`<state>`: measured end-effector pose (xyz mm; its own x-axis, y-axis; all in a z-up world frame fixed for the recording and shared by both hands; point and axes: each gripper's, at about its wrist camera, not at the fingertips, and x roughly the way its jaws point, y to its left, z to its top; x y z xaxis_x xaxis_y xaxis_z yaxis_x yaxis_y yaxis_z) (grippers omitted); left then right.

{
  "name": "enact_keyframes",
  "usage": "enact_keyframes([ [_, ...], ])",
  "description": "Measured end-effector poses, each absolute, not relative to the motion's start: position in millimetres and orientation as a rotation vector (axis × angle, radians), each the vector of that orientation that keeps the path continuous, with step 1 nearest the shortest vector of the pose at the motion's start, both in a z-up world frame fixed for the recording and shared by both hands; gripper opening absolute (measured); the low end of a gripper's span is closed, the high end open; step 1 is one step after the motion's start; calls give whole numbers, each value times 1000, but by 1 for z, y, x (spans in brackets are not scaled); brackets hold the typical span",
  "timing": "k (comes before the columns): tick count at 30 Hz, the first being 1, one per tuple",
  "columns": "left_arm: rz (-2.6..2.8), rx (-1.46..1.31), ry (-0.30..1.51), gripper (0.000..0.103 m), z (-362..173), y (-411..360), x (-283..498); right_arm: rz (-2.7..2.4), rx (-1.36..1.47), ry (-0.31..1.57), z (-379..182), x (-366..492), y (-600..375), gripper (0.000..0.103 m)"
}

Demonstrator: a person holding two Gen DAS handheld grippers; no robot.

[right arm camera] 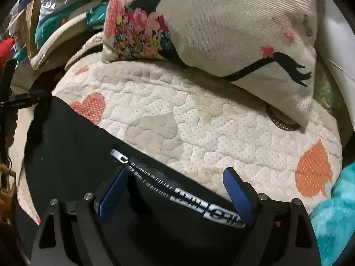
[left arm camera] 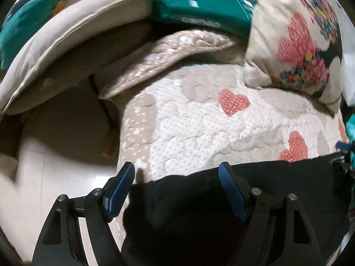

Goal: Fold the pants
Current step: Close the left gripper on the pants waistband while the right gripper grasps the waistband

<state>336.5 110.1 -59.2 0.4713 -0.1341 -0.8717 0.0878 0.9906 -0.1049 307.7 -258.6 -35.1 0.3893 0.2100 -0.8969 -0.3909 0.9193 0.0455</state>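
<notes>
Black pants (left arm camera: 177, 210) lie on a white quilted bedspread (left arm camera: 188, 122) with pink hearts. My left gripper (left arm camera: 176, 168) hangs just above their upper left edge, jaws wide; the cloth lies flat under and between the fingers, and the pads do not press on it. In the right wrist view the pants (right arm camera: 73, 137) run from the left down to the middle. My right gripper (right arm camera: 177, 170) stands open over the black band with white lettering (right arm camera: 199, 201), and a silver zipper pull (right arm camera: 118, 155) shows just beyond its left finger. Neither gripper holds anything.
A cream pillow (right arm camera: 221, 33) with a flower print rests at the far side of the bed. A teal package (left arm camera: 199, 6) and a beige cushion (left arm camera: 66, 33) lie beyond the bed's left edge, over pale floor (left arm camera: 55, 144). A turquoise fuzzy blanket (right arm camera: 337, 210) is at the right.
</notes>
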Motion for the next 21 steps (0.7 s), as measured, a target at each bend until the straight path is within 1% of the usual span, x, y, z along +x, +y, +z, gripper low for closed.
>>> enact_keyframes([
  [2,-148,-27,1069,77,-59,106,338,390,-176,1116,-38,311,-259,90],
  [3,-153,-10,1070,77,-59,103,337,399,-167,1119,-40,312,-260,88],
  [4,-174,-3,1068,63,-58,102,336,407,-162,1120,-41,312,-259,81],
  [5,-206,-8,1071,38,-56,99,334,419,-156,1121,-41,311,-258,72],
  [6,-227,-8,1076,29,-54,96,331,434,-152,1121,-40,309,-257,68],
  [7,-228,15,1070,6,-51,93,327,448,-153,1117,-39,306,-256,59],
  [8,-225,36,1069,5,-49,90,325,459,-155,1116,-38,305,-253,53],
  [10,-208,88,1054,5,-44,83,316,458,-162,1113,-34,300,-251,35],
  [11,-203,98,1047,5,-41,81,311,450,-159,1110,-31,299,-253,23],
  [13,-194,92,1029,5,-32,82,302,488,-88,1131,-25,296,-257,8],
  [16,-175,70,991,5,-10,88,286,484,-113,1113,-13,284,-253,6],
  [21,-166,62,931,5,28,84,252,449,-92,1063,14,259,-254,6],
])
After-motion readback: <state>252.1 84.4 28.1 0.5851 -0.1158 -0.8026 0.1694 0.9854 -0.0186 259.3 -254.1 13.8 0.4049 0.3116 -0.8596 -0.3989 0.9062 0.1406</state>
